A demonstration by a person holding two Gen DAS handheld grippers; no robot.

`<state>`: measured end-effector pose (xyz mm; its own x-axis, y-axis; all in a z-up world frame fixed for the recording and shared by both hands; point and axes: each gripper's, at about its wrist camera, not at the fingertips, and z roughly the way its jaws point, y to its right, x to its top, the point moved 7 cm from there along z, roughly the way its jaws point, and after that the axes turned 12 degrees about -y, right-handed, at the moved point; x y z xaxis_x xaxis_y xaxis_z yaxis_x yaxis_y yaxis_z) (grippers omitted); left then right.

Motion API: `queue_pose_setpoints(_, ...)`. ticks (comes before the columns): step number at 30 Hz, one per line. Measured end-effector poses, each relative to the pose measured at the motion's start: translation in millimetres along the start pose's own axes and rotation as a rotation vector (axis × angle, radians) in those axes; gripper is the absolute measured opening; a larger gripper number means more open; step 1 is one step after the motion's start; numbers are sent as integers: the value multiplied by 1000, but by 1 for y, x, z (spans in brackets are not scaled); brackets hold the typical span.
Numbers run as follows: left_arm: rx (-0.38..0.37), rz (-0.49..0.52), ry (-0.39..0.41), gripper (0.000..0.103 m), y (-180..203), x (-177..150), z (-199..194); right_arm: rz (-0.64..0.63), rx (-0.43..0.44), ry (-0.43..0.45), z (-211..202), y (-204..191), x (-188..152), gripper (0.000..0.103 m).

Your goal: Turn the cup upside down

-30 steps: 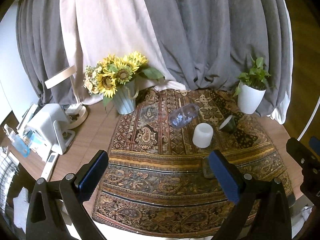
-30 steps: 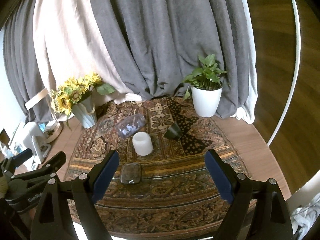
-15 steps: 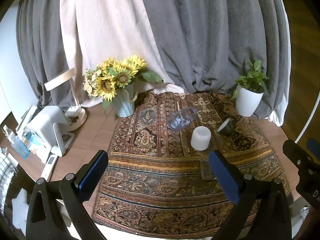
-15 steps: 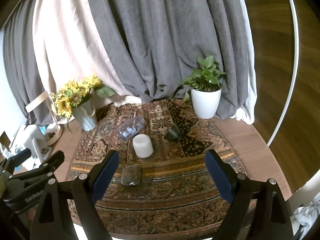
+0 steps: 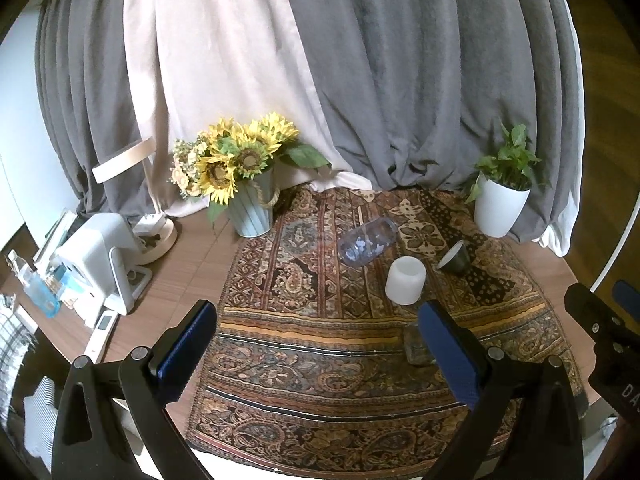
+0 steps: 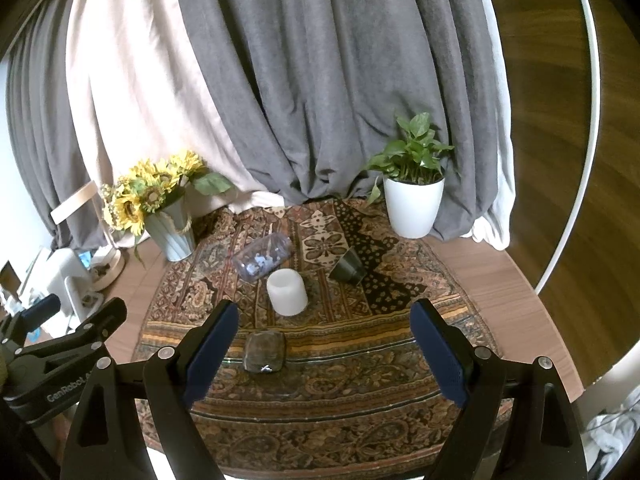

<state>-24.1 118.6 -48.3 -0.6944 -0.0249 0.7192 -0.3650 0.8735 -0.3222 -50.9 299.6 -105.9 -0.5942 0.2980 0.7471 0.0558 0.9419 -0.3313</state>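
A white cup (image 5: 405, 285) (image 6: 287, 292) stands on the patterned cloth (image 5: 320, 360) (image 6: 360, 400) near the middle, its closed end up. A clear glass with blue marks (image 5: 367, 241) (image 6: 262, 257) lies on its side behind it. A small dark cup (image 5: 454, 256) (image 6: 347, 266) lies tilted to the right. A clear flat glass piece (image 5: 416, 346) (image 6: 265, 351) lies in front of the white cup. My left gripper (image 5: 320, 354) is open and empty, held back above the cloth's near part. My right gripper (image 6: 324, 354) is open and empty too, well short of the cups.
A sunflower vase (image 5: 250, 204) (image 6: 172, 228) stands at the back left and a white plant pot (image 5: 500, 208) (image 6: 414, 208) at the back right. White devices and a blue bottle (image 5: 40, 292) crowd the table's left edge. Curtains hang behind.
Both grippers have drawn back and risen a little, so the cups look smaller and farther. Nothing on the cloth has moved.
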Motion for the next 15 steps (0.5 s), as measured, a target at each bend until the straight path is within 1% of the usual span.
queue_pose_setpoints(15,-8,5,16,103,0,5,0,-2,3,7,3,-3,1,88)
